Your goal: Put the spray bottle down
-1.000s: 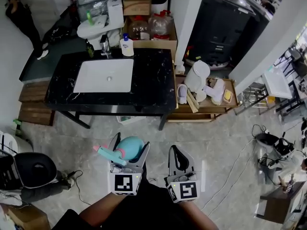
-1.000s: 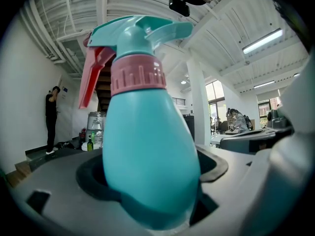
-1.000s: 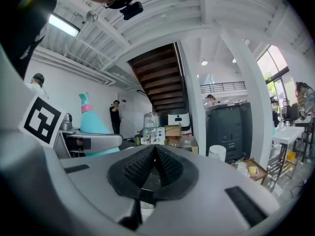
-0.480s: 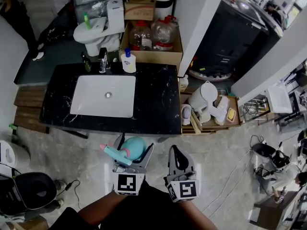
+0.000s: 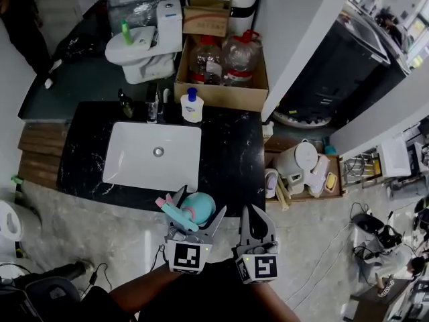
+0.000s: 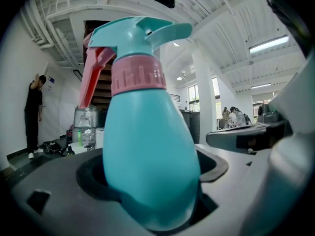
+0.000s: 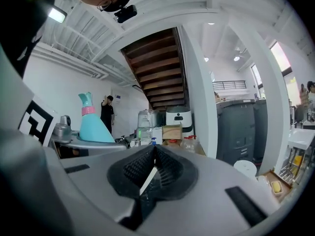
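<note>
left gripper (image 5: pixel 198 215) clamping teal spray bottle (image 6: pixel 147 151), right gripper (image 5: pixel 255 221) pressed together, empty

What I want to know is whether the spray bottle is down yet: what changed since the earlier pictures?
The person moved toward the black countertop, so in the head view both grippers now reach its front edge, near the sink. Nothing was let go: the left gripper remains closed on the spray bottle, which is not set down, and the right gripper stays shut and empty.
</note>
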Demonstrator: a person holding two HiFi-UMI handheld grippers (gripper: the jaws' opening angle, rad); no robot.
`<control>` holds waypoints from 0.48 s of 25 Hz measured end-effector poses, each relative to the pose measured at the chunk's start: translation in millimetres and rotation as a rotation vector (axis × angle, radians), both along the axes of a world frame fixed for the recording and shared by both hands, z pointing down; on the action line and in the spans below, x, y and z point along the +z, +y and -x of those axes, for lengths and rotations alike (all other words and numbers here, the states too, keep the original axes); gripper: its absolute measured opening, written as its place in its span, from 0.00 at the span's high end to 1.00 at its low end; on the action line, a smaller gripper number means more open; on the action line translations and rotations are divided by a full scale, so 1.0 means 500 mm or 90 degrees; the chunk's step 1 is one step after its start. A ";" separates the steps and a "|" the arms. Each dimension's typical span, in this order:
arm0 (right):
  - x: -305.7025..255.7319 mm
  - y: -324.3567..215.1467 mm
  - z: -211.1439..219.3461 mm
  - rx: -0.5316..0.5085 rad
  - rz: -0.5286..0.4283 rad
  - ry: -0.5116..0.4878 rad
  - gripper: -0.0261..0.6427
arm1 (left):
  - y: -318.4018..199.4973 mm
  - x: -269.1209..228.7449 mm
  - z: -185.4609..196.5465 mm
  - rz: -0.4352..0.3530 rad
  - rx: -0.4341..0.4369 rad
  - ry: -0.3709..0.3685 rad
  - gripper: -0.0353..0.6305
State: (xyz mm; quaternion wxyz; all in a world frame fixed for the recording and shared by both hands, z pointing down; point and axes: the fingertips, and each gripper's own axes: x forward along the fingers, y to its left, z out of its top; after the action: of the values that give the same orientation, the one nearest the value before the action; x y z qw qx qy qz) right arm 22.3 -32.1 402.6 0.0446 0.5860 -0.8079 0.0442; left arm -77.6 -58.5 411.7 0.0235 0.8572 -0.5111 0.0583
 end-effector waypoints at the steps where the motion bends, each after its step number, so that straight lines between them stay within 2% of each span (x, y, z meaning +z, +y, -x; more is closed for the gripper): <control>1: 0.003 -0.009 0.000 0.005 0.003 -0.003 0.94 | -0.008 0.004 0.002 0.003 0.001 -0.003 0.29; 12: 0.019 -0.092 0.033 -0.032 0.013 -0.005 0.94 | -0.083 0.051 0.049 0.042 -0.022 -0.029 0.29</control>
State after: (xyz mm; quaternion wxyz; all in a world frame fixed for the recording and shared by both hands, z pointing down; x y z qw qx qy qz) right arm 5.9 -77.9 412.2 0.0486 0.5651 -0.8219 0.0534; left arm -102.0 -99.8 437.1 0.0408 0.8456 -0.5239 0.0942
